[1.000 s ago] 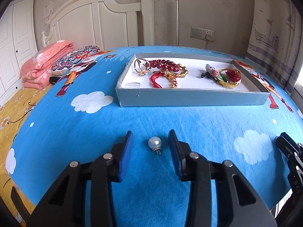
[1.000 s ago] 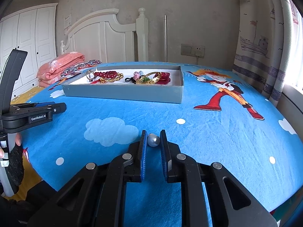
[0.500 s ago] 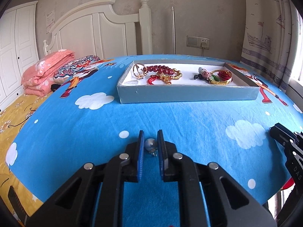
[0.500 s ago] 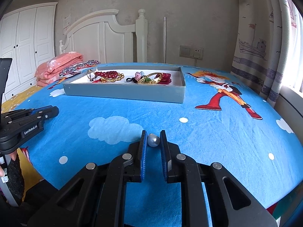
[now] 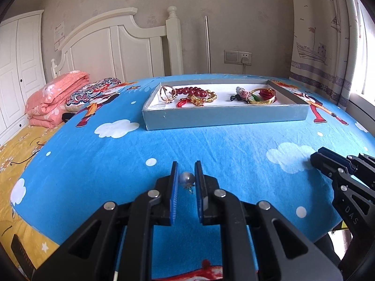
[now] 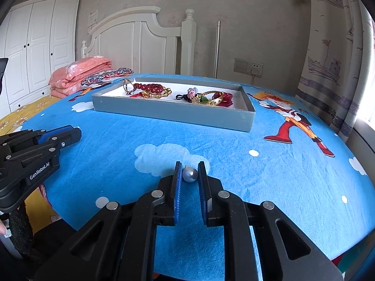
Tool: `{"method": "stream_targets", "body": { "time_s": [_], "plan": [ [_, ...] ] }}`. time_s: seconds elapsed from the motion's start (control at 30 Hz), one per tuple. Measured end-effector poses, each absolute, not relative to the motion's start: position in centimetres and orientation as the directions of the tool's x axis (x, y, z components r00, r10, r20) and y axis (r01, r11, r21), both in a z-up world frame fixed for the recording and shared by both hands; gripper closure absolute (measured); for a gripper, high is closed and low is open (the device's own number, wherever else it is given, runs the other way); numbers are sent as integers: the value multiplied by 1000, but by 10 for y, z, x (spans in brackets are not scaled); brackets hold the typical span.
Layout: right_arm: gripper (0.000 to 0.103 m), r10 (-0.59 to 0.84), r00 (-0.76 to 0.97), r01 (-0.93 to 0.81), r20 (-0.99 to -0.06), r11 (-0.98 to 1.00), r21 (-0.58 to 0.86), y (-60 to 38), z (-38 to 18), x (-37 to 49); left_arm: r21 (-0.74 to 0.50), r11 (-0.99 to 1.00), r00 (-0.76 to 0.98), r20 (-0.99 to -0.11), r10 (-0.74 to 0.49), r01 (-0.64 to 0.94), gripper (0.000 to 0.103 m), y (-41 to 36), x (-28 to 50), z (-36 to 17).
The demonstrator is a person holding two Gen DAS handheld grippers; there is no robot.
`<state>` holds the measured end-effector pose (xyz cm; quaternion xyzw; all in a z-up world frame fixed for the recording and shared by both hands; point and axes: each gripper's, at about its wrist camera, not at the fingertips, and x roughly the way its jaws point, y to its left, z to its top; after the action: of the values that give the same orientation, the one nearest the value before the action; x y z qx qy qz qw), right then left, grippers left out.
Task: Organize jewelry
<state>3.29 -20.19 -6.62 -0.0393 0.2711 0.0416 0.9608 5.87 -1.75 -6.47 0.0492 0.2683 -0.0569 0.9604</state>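
Note:
My left gripper (image 5: pixel 186 178) is shut on a pearl earring (image 5: pixel 186 179) and holds it above the blue bedspread. My right gripper (image 6: pixel 189 174) is shut on a second pearl earring (image 6: pixel 190 174), also above the bed. A grey tray (image 5: pixel 225 115) lies ahead in the left wrist view with a red bead bracelet (image 5: pixel 193 91), gold bracelets (image 5: pixel 202 98) and a gold bangle with a red flower (image 5: pixel 263 94) in it. The tray also shows in the right wrist view (image 6: pixel 173 114). The right gripper shows at the right edge of the left view (image 5: pixel 315 158), the left gripper at the left of the right view (image 6: pixel 78 133).
A folded pink quilt (image 5: pixel 56 93) and a patterned pillow (image 5: pixel 93 91) lie at the far left by the white headboard (image 5: pixel 112 46). A curtain (image 5: pixel 328 35) hangs at the right. The bed's near edge runs just below both grippers.
My left gripper has shut on the pearl earring that lay between its open fingers and lifted it. Both grippers have risen slightly; the right one kept its earring.

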Motion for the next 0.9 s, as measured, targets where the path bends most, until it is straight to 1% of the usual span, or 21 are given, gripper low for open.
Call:
{"method": "stream_targets", "body": {
  "time_s": [0.4, 0.6, 0.77, 0.9],
  "plan": [
    [88, 71, 865, -99, -497, 995, -29, -202, -40, 51, 36, 986, 830, -546, -114, 160, 90, -19, 73, -59],
    [88, 55, 851, -91, -522, 995, -43, -198, -30, 71, 17, 983, 807, -573, -139, 182, 90, -23, 89, -51],
    [88, 50, 834, -92, -550, 995, -48, -199, -19, 91, -26, 979, 780, -600, -176, 201, 90, -23, 111, -38],
    [88, 63, 828, -105, -557, 993, -44, -200, -9, 108, -24, 980, 782, -599, -172, 197, 90, -26, 131, -26]
  ]
}}
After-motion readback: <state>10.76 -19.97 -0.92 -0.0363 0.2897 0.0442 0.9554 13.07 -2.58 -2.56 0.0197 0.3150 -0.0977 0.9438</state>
